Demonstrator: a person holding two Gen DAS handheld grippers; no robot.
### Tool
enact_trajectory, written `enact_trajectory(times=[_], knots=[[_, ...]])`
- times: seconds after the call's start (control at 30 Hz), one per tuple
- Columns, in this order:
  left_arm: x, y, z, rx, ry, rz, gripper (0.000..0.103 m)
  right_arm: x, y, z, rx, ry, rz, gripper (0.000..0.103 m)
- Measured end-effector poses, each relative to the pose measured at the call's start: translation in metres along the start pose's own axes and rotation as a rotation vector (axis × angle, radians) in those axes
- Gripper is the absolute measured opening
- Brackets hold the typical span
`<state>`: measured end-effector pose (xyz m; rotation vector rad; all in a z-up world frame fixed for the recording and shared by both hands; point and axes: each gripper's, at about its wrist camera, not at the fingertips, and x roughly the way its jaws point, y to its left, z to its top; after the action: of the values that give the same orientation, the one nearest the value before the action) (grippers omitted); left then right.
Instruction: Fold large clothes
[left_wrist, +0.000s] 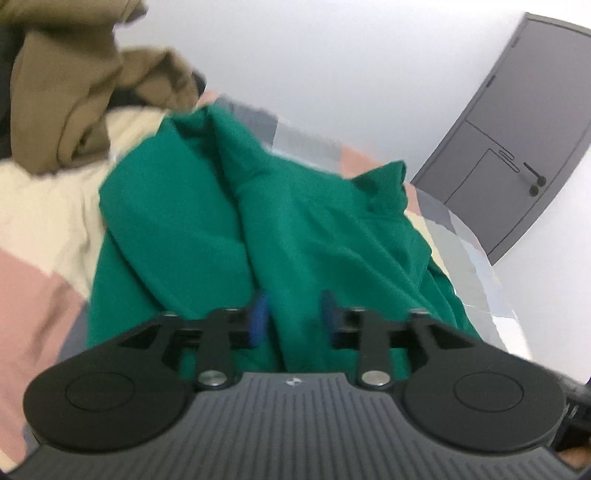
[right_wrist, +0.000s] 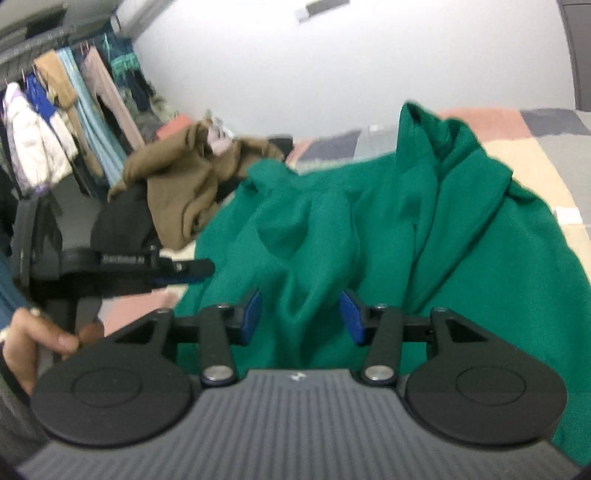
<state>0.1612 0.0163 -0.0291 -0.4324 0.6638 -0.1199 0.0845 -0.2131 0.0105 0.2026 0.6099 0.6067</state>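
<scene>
Green garment (left_wrist: 280, 221) lies rumpled on the patchwork bed (left_wrist: 33, 280), directly ahead of both tongs. Left gripper (left_wrist: 293, 317) and right gripper (right_wrist: 301, 314) gape, unloaded. Risk: pinching stacked layers, folding unevenly.

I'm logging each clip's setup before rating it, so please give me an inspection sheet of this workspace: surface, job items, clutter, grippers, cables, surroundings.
Surface: bed with patchwork cover in pink, cream and grey blocks.
Job's things: green garment spread out crumpled, not yet folded; ridges of it rise between both grippers' fingers.
Clutter: olive-brown garment heaped at the bed's far left, with dark cloth beneath it.
Grippers: left gripper open over the green cloth; right gripper open, cloth bunched between its blue pads.
Cables: nothing seen.
Surroundings: white wall, grey door, rack of hanging clothes; the person's hand holds the left gripper's handle.
</scene>
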Motion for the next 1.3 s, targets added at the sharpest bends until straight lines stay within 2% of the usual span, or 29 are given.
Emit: enact_trajectory(times=[0.1,0.17,0.2,0.27,0.37,0.47,0.67,0.83,1.0,1.17,1.3], knots=[[-0.011,-0.009,0.003,0.040,-0.050,0.003,0.056,-0.005,-0.002,0.005,0.016,-0.059,-0.001,0.049],[-0.015,-0.012,0.004,0.047,-0.064,-0.024,0.057,-0.002,-0.002,0.008,0.010,-0.079,-0.015,0.048],[-0.014,-0.012,0.004,0.046,-0.061,-0.044,0.057,0.000,-0.002,0.010,0.004,-0.088,-0.026,0.040],[-0.010,-0.014,0.002,0.041,-0.045,-0.070,0.057,0.008,-0.001,0.012,-0.012,-0.085,-0.032,0.033],[0.004,-0.015,-0.002,0.048,0.001,-0.105,0.057,0.024,0.000,0.014,-0.026,-0.050,-0.014,0.030],[0.022,-0.014,-0.005,0.059,0.054,-0.090,0.057,0.041,-0.005,0.010,0.010,0.008,0.025,0.030],[0.043,-0.013,-0.010,0.072,0.111,-0.033,0.056,0.076,-0.015,-0.002,-0.005,0.135,-0.035,0.029],[0.051,-0.010,-0.014,0.070,0.136,0.017,0.056,0.087,-0.016,-0.006,-0.019,0.162,-0.055,0.027],[0.041,-0.013,-0.012,0.069,0.118,0.013,0.057,0.084,-0.014,-0.007,-0.009,0.146,-0.056,0.028],[0.010,-0.013,-0.010,0.058,0.075,0.007,0.059,0.070,-0.013,-0.006,0.009,0.120,-0.076,0.029],[-0.015,-0.005,-0.013,0.040,0.043,0.010,0.062,0.047,-0.013,-0.007,0.025,0.093,-0.108,0.046]])
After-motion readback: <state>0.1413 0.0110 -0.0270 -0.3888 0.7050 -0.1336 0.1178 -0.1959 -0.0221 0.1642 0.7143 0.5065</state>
